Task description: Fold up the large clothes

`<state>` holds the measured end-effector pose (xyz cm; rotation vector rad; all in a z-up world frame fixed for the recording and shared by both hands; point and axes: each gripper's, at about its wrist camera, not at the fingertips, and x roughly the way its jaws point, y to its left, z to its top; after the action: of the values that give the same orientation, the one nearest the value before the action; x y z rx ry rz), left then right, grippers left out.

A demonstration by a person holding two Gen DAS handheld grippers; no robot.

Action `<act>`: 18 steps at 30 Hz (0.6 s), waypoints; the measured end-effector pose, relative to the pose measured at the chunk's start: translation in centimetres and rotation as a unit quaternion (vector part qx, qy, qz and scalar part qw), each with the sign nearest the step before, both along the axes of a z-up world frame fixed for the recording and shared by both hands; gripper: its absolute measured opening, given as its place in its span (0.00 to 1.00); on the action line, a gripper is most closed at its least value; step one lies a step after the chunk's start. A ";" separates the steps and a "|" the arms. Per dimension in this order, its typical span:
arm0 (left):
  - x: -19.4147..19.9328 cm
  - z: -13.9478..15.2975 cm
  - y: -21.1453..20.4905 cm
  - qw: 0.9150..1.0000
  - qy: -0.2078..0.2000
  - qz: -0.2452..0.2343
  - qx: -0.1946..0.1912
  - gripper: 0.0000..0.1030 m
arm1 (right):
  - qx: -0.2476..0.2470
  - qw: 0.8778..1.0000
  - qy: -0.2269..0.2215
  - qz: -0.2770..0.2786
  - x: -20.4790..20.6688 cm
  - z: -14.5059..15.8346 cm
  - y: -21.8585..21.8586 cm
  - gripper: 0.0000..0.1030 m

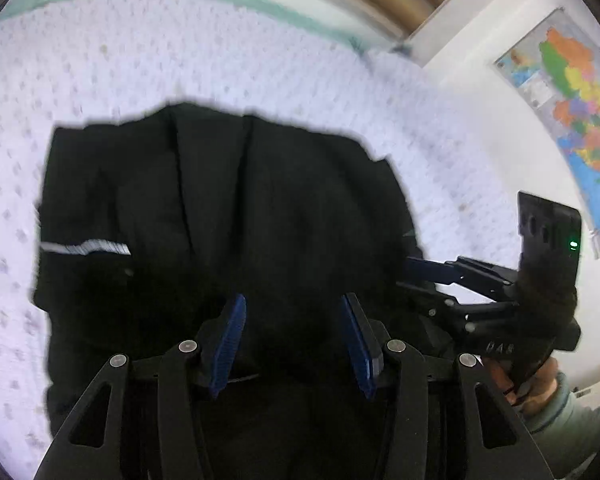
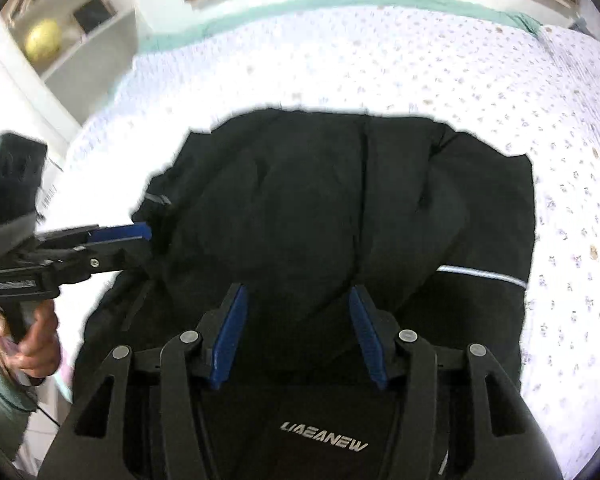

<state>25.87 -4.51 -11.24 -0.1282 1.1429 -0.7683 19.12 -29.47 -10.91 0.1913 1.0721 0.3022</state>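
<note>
A large black jacket with a thin reflective stripe lies bunched on a bed; it also shows in the right wrist view, with white lettering near the bottom. My left gripper is open, its blue pads over the jacket's near part. My right gripper is open too, just above the black cloth. In the left wrist view the right gripper reaches the jacket's right edge. In the right wrist view the left gripper touches the jacket's left edge.
The bed has a white dotted sheet with a green border at the far side. A coloured map hangs on the wall at right. White shelves with a yellow ball stand at the left.
</note>
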 end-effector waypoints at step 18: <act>-3.5 -4.6 -2.8 0.992 -0.092 0.027 0.076 0.50 | 0.009 0.996 -0.083 -0.021 -4.3 -6.8 0.5 0.56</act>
<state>22.33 -7.36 -15.82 0.0385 1.0130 -0.6292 14.84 -28.95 -17.74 0.2015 0.8996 0.2862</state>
